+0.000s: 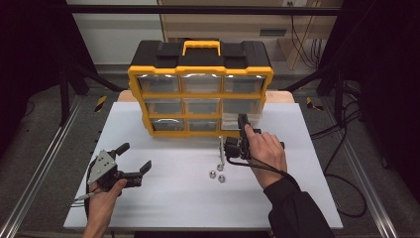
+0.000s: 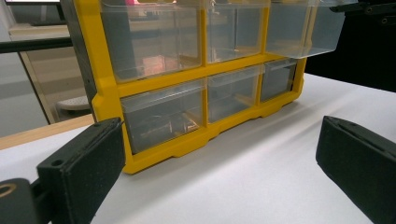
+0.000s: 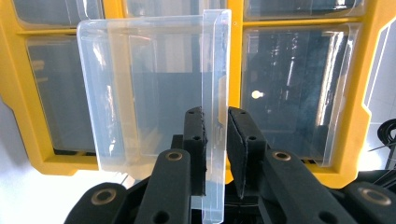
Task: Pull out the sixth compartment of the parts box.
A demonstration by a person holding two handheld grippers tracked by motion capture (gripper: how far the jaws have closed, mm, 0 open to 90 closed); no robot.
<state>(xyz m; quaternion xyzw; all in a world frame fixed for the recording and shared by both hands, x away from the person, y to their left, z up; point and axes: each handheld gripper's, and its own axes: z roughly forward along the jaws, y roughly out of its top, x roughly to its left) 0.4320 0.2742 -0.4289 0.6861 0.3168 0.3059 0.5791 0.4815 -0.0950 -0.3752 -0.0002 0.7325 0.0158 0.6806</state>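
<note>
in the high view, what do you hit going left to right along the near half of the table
left hand-held gripper with open jaws → two small metal balls on the white table → right hand-held gripper, shut on the lip of a clear drawer pulled from the yellow organizer

A lab or test workshop. A white table (image 1: pixel 163 198) stands inside a dark metal frame (image 1: pixel 198 10), with rails (image 1: pixel 34 178) along the floor on both sides of it. Loose cables (image 1: pixel 346 144) lie on the floor right of the table, and more hang on the wall behind it. A yellow organizer (image 1: pixel 200 89) sits at the table's far edge.
</note>
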